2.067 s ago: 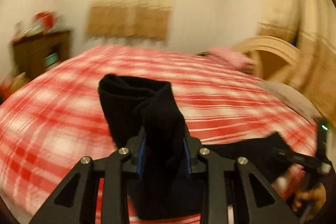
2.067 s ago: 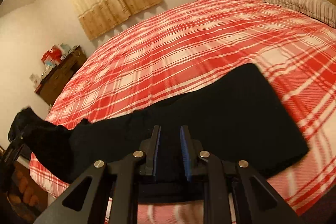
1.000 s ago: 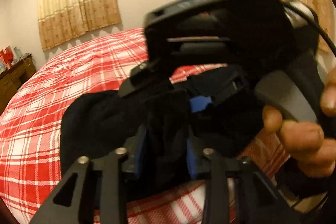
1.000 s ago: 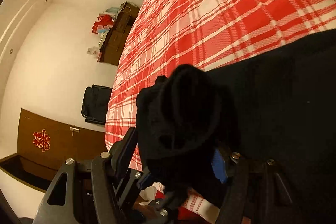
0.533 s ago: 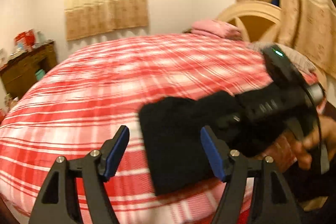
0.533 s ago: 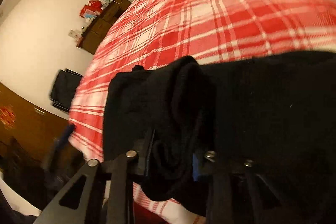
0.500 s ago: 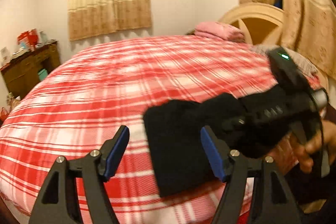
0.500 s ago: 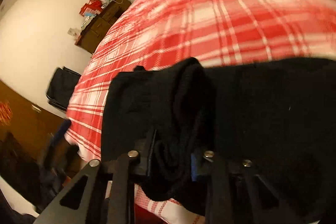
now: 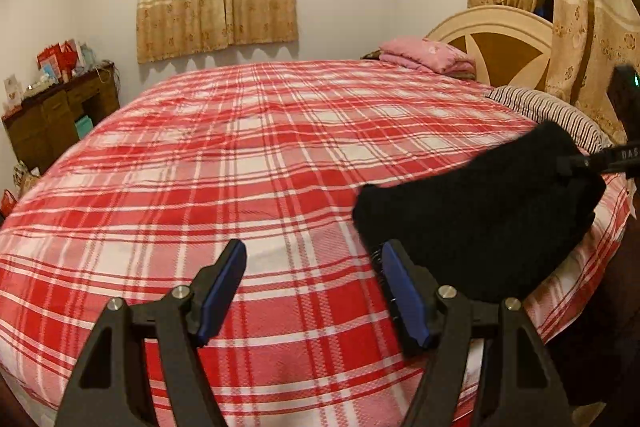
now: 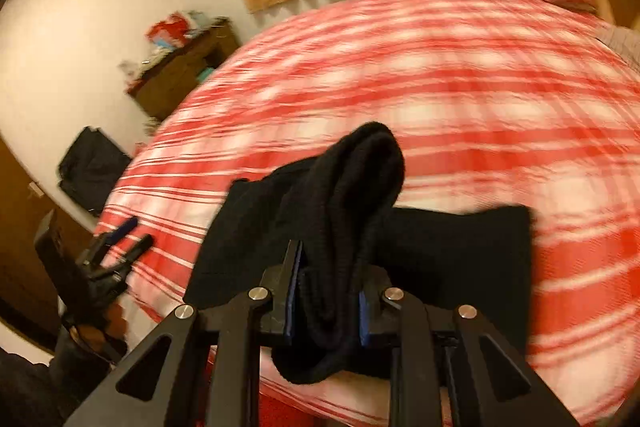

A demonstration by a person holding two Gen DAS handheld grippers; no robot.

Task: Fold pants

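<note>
The pants (image 9: 480, 219), black and already folded into a thick pad, lay on the near edge of the bed (image 9: 240, 155), at about four o'clock in the left wrist view and at the centre toward six o'clock in the right wrist view. The bed, covered in a red and white plaid spread, filled most of both views and was the largest thing there. At its far end, near one o'clock in the left wrist view, stood a cream and brown headboard (image 9: 500, 43) with a folded pink blanket (image 9: 424, 55) before it. A wooden dresser (image 9: 56, 123) stood against the wall at about nine o'clock.

The right gripper (image 10: 325, 303) was clamped on a bunched fold of the pants (image 10: 352, 211); the cloth rose in a hump above its blue pads (image 10: 294, 291) and hung down below them, while the remainder of the garment spread flat on the bed toward three o'clock. This view was blurred.

The left gripper (image 9: 316, 291) stood wide apart with nothing between its blue pads (image 9: 406, 295); only plaid bedspread showed in the gap. Its right-hand finger sat just beside the near corner of the folded pants, and I could not tell whether it touched the cloth. In the right wrist view the same left gripper (image 10: 126, 239) appeared small at about eight o'clock, beside the bed's edge, well apart from the pants.
</note>
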